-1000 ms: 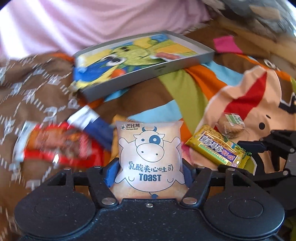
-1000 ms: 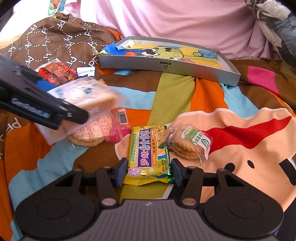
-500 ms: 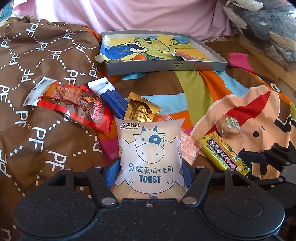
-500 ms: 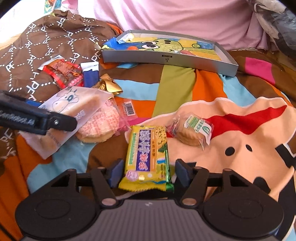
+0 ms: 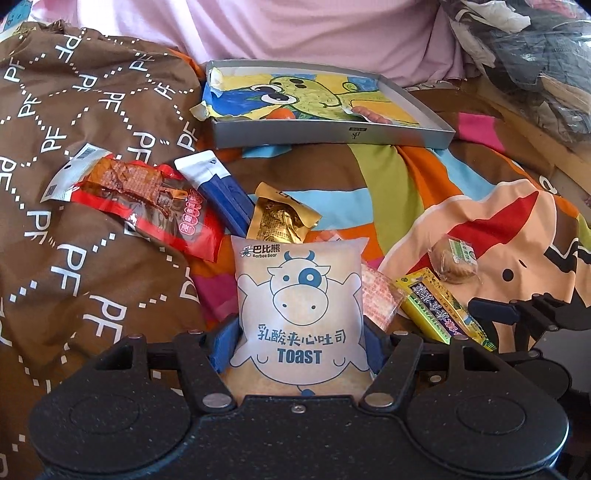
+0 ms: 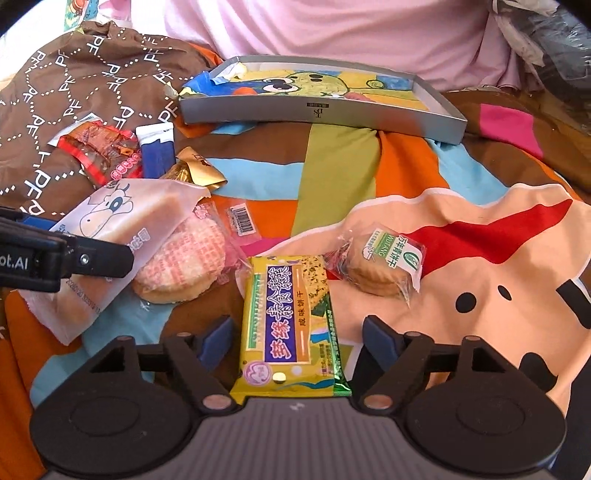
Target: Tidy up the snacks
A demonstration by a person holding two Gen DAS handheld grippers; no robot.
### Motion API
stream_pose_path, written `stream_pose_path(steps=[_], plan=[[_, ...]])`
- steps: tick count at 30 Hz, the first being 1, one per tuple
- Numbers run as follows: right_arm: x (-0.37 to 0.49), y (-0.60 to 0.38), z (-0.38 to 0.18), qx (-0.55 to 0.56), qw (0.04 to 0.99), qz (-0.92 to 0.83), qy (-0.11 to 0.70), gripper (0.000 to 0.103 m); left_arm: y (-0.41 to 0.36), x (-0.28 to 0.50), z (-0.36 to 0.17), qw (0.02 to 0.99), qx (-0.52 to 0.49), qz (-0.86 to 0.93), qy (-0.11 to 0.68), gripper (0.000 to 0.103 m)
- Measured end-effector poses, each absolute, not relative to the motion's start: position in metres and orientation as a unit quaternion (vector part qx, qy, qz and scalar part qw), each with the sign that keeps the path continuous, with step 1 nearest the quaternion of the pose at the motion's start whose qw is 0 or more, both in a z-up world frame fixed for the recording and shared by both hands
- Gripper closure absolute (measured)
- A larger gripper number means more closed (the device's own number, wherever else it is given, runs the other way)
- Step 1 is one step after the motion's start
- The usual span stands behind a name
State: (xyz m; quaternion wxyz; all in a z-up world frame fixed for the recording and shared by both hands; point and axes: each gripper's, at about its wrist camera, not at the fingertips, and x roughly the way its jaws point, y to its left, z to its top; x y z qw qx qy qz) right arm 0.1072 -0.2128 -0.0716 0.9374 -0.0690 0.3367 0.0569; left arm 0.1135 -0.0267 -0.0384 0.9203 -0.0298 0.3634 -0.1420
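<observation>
Currently the left gripper [image 5: 299, 332] clamps the toast pack [image 5: 299, 306] for transfer; right gripper [image 6: 295, 338] fingers straddle the yellow biscuit pack [image 6: 291, 325], wide.

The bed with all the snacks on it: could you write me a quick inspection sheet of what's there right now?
Surface: patchwork cartoon bedspread, rumpled.
Job's things: toast packet; yellow cracker packet; round biscuit packet; pink wafer packet; red packet; blue-and-white sachet; gold packet; grey tray, holding only its cartoon liner.
Clutter: brown patterned fabric.
Grippers: left gripper shut on the toast packet; right gripper open, straddling the yellow cracker packet.
Cables: nothing seen.
Surroundings: pink cloth behind; bagged items far right.
</observation>
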Motion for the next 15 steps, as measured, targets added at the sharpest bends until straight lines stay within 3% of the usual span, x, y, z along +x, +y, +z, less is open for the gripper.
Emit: stream_pose_path(steps=[5, 15], plan=[[0.101, -0.205, -0.072, -0.083, 0.940, 0.079, 0.323, 0.050, -0.026, 0.112, -0.039, 0.921, -0.034, -0.140, 0.361, 0.034], [0.087, -0.188, -0.076, -0.132, 0.947, 0.056, 0.287, 0.051, -0.026, 0.107, -0.041, 0.928, -0.038, -0.138, 0.343, 0.036]])
